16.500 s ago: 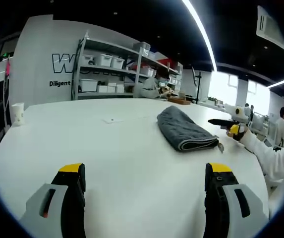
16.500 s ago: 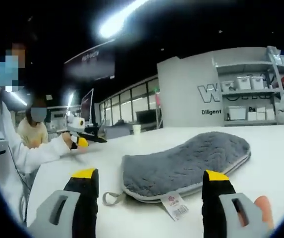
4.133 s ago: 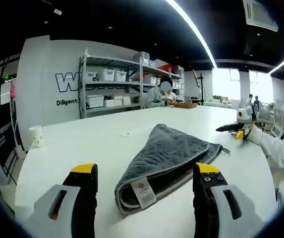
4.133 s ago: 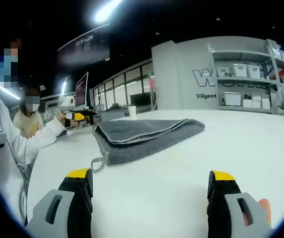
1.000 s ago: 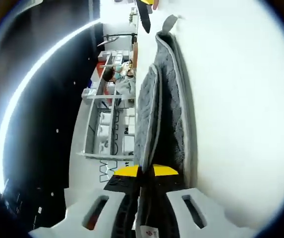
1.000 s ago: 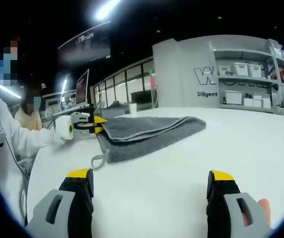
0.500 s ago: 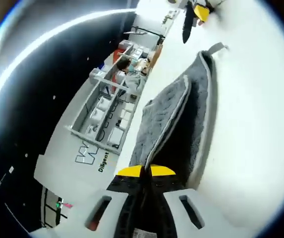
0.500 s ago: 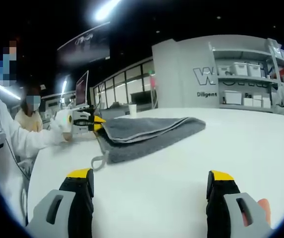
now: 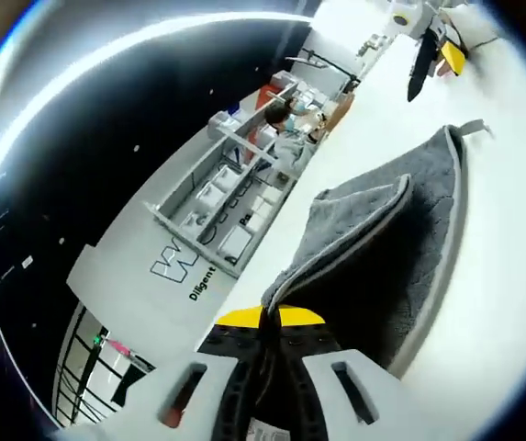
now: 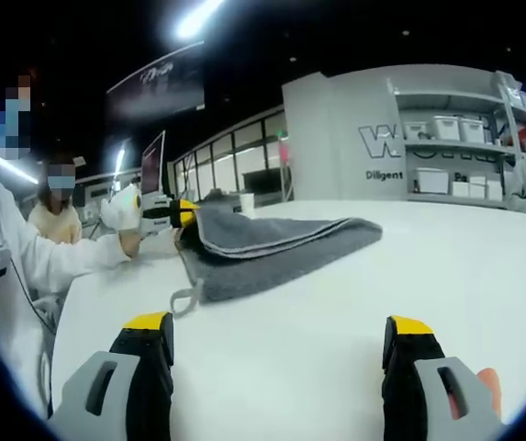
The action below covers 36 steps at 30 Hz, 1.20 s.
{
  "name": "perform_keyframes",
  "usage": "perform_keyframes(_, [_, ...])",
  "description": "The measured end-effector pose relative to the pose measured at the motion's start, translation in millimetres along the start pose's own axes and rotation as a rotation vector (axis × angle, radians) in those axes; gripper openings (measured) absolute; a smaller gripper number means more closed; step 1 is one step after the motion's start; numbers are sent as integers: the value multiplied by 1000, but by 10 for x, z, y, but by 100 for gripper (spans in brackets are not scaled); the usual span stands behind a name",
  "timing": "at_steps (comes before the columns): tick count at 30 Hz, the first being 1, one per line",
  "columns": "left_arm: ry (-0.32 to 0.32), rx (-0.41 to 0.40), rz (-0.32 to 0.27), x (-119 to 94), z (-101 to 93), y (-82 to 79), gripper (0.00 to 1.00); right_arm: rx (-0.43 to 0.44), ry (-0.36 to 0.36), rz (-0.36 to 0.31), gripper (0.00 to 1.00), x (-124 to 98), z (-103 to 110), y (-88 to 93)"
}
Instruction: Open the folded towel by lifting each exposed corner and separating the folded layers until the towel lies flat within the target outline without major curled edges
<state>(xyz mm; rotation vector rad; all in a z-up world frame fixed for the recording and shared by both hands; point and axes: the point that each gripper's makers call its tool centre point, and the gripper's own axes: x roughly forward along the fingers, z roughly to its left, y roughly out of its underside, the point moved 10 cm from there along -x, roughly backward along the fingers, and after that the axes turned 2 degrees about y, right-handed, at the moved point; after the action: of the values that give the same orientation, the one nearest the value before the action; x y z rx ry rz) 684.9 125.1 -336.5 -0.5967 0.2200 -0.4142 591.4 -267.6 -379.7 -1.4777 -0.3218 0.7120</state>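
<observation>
Raised higher than before, the towel (image 9: pixel 382 248) corner is being pinched by the left gripper (image 9: pixel 270 322); the right gripper (image 10: pixel 276 331) fingers are being held wide apart, short of the towel on the surface (image 10: pixel 446 276).

grey wall (image 10: pixel 354 147) beside shelves (image 10: pixel 469 152) | large outlined "w", cut off | smaller "diligent" below it | nothing else was legible

Grey folded towel (image 10: pixel 272 248), corner lifted

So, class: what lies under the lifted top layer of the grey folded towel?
Under the lifted layer, more grey folded towel shows on the white table; deeper folds are hidden.
</observation>
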Motion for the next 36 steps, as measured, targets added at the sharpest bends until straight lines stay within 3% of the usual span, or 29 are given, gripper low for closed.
perform_keyframes(11, [-66, -227, 62, -7, 259, 273, 3, 0, 3, -10, 95, -15, -33, -16])
perform_keyframes(15, [-67, -372, 81, 1, 363, 414, 3, 0, 2, -7, 95, -8, -25, -11])
perform_keyframes(18, [-75, -432, 106, 18, 427, 512, 3, 2, 0, -4, 95, -3, -36, -11])
perform_keyframes(31, [-107, -655, 240, 6, 568, 904, 3, 3, 1, -3, 94, 0, -17, -4])
perform_keyframes(36, [-92, -813, 287, 0, 564, 1084, 3, 3, 2, -1, 94, 0, -11, 0])
